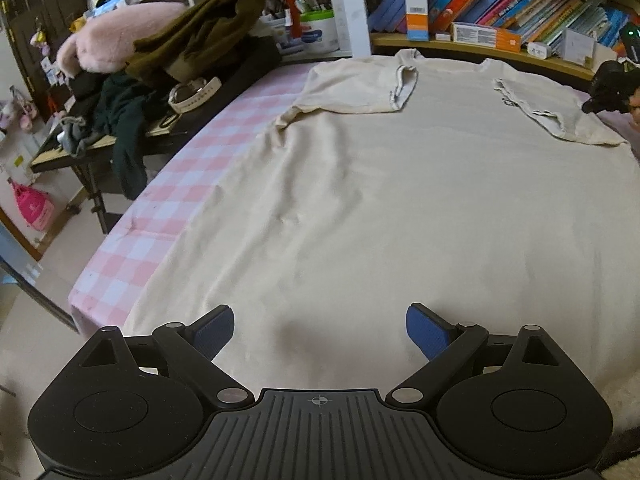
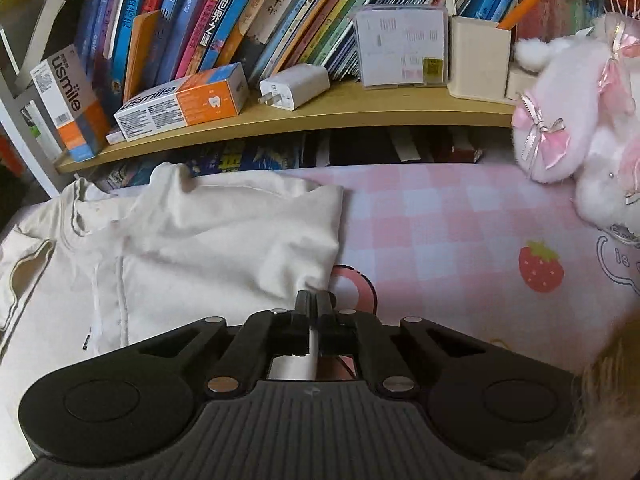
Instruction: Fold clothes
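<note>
Here, cream T-shirt (image 1: 400, 184) flat, collar toward bookshelf (image 1: 460, 42)

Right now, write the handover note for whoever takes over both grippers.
Left gripper: open, hovering over the T-shirt's lower part, holding nothing.
Right gripper: shut, its tips at the shirt's right edge below the sleeve; cloth seems pinched, but I can't confirm it.
Cream T-shirt: spread flat on the pink checked sheet, collar toward the bookshelf.
Done: both sleeves folded inward.
Left: fold the sides in, then fold the body up.
</note>
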